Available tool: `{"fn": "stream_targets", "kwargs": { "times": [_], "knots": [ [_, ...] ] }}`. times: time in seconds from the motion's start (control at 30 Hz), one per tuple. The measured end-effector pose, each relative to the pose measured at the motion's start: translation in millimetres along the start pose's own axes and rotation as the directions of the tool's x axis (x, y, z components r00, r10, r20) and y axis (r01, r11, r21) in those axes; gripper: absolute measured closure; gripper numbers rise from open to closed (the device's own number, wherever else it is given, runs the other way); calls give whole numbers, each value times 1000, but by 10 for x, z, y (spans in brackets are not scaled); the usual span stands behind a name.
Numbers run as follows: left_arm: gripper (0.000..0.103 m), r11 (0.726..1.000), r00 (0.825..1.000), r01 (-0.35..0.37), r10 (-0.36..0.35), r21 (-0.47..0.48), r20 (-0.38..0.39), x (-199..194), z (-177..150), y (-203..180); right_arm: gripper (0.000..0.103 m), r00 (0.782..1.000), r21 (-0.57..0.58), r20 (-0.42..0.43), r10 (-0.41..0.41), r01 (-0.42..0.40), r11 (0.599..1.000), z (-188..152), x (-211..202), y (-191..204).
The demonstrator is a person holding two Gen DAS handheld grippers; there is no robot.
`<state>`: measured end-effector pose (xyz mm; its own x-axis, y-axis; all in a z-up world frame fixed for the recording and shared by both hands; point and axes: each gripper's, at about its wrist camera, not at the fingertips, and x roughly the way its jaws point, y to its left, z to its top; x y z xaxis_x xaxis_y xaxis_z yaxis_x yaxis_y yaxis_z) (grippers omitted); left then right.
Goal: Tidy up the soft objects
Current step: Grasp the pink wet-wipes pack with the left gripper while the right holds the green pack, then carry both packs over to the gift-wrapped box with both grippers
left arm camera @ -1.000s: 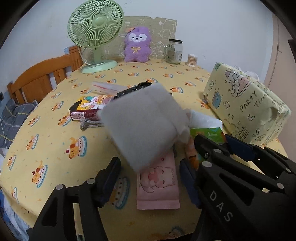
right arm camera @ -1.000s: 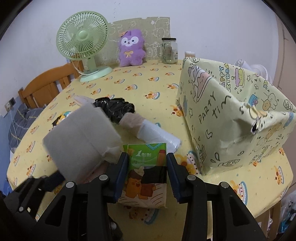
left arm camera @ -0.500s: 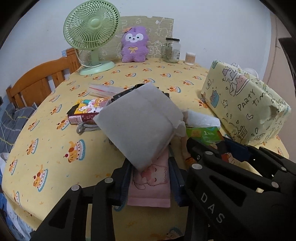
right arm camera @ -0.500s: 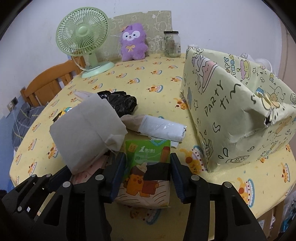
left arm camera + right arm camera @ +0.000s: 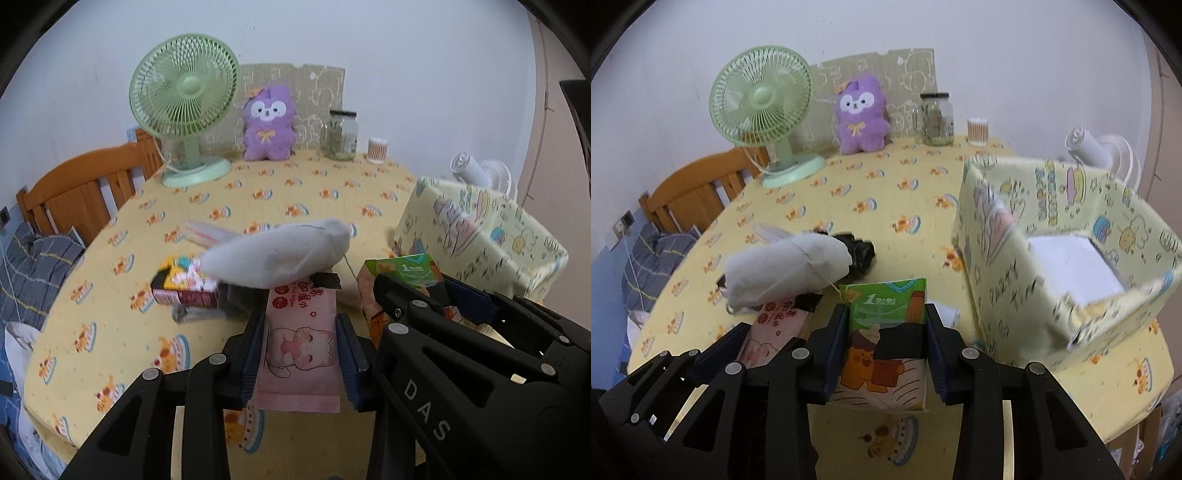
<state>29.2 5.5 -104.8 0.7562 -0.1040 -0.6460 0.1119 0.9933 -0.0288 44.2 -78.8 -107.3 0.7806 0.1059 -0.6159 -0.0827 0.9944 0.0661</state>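
Both packs have lifted off the table (image 5: 886, 206) since a second ago; left fingers (image 5: 301, 354) grip the pink pack (image 5: 301, 343), right fingers (image 5: 886, 354) the green pack (image 5: 884, 343); the box (image 5: 997, 258) opens just right of the green pack, nearer the right hand.

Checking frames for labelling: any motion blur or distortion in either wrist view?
Left wrist view: fisheye bend and dark corners; grey pouch and wrapped box are smeared, pink pack in the left gripper is sharp. Right wrist view: same bend; the box is streaked, green pack in the right gripper crisp.
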Motion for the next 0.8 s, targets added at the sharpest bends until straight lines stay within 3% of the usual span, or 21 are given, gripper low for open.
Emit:
{"fn": "stream_targets", "kwargs": {
  "times": [0.8],
  "knots": [
    [65,1000,995,2,-2,-3,96,-250,558,-26,60,995,-7,100,5,-4,1000,601,-303,17]
  ]
}}
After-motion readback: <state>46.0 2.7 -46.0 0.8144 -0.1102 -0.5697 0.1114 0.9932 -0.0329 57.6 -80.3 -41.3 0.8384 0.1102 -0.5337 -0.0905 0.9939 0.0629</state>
